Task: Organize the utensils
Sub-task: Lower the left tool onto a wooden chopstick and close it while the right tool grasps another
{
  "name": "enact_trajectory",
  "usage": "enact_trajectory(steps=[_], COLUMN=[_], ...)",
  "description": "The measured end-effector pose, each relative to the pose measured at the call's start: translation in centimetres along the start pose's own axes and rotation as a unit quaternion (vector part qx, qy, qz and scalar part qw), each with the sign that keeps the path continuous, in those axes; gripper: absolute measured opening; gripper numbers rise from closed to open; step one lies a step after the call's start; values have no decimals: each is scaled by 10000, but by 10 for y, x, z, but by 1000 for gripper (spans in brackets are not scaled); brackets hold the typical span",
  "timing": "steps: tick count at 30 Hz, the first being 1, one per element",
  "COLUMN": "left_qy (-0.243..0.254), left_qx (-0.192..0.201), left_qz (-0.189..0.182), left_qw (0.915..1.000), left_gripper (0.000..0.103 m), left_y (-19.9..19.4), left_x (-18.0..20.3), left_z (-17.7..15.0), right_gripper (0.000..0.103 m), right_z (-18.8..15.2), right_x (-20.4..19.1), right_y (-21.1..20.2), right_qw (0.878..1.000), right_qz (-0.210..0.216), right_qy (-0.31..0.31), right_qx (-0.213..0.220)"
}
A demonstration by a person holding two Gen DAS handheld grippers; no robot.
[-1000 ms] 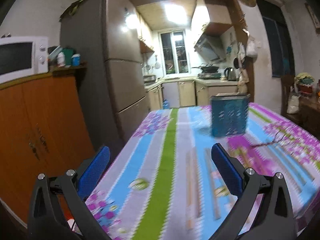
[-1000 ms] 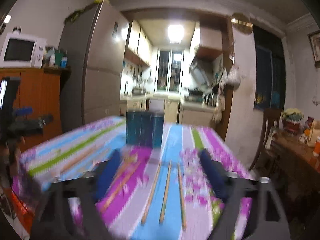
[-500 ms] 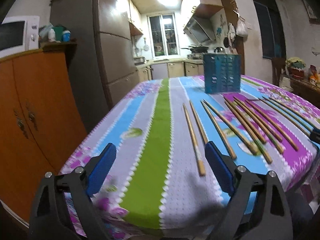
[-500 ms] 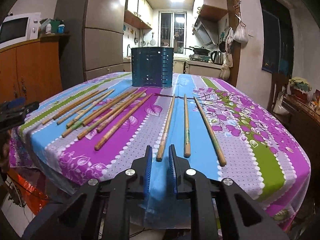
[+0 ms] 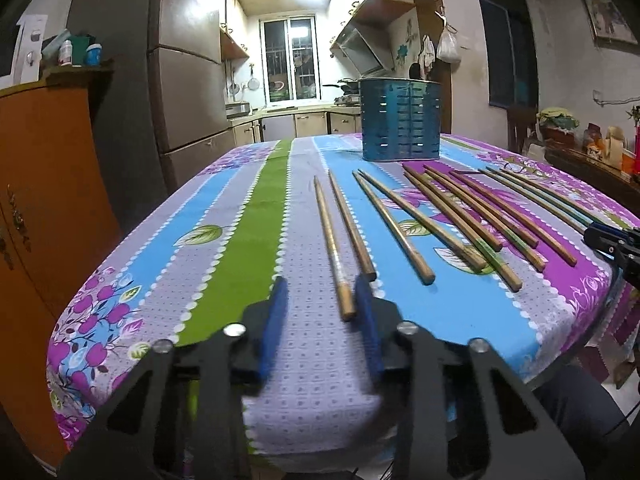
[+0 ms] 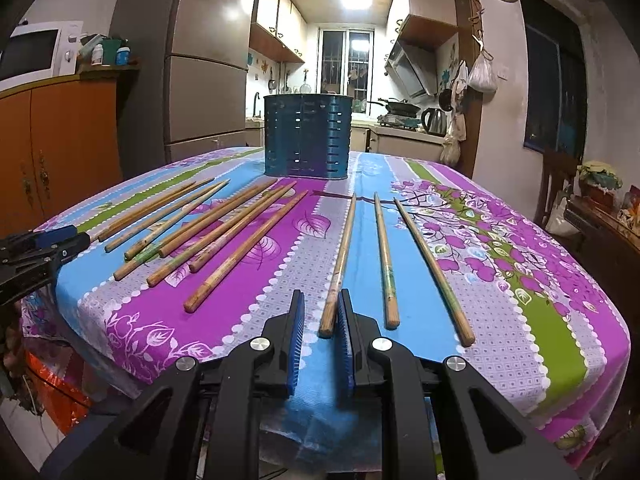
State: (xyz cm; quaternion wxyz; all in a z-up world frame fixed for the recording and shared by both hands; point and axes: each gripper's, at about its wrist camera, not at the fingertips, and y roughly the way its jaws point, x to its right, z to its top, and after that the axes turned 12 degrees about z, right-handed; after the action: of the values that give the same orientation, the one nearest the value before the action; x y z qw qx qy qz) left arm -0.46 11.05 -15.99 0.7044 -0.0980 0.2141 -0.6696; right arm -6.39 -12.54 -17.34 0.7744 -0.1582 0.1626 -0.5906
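Closing down, left tool [image 5: 320, 312], narrowed from wide spread around nearest chopstick [image 5: 334, 248] tip, pads not yet pinching. Sitting nearly pressed together, right tool [image 6: 320, 332], another chopstick end [image 6: 338, 268] between pads, contact unclear. Lying loose along striped surface [image 6: 500, 320], remaining chopsticks. Waiting beyond, blue slotted utensil holder [image 6: 308, 140], apparently empty; pickups probably starting.

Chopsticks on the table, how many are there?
11 chopsticks. Eight lie fanned out on the left of the right wrist view, some overlapping, so one may hide; three lie apart on the right.
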Motion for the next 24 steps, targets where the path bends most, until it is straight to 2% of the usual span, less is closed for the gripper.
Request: enact_trajectory(steps=[1,4,15,19,21,24], left_qy=[7,83,-21,-58,-91,-121], left_qx=[24,145,313,337,326,300], left_qz=[-29,36,138,164,180,183], left_qw=[10000,9999,9994,9993,9993,9993], left_gripper=[21,14,13,6,6,5], left_y=[0,-3,-8,-11,-11,-11], left_x=[2,10,11,13,13,13], left_z=[-1,-4,-11,-13,-12,-10], right_gripper=[19,19,19,18,9,9], right_z=[0,0,-6,-8,-7,-4], right_x=[0,1,2,3,1,1], right_y=[0,0,-5,-5,-5,-8], right_qw=[10000,10000,9999,9998,9998,9995], right_qz=[-5,-14,-59,-55,-41,-7], right_qy=[3,5,105,119,99,124], right_qx=[6,9,75,149,181,279])
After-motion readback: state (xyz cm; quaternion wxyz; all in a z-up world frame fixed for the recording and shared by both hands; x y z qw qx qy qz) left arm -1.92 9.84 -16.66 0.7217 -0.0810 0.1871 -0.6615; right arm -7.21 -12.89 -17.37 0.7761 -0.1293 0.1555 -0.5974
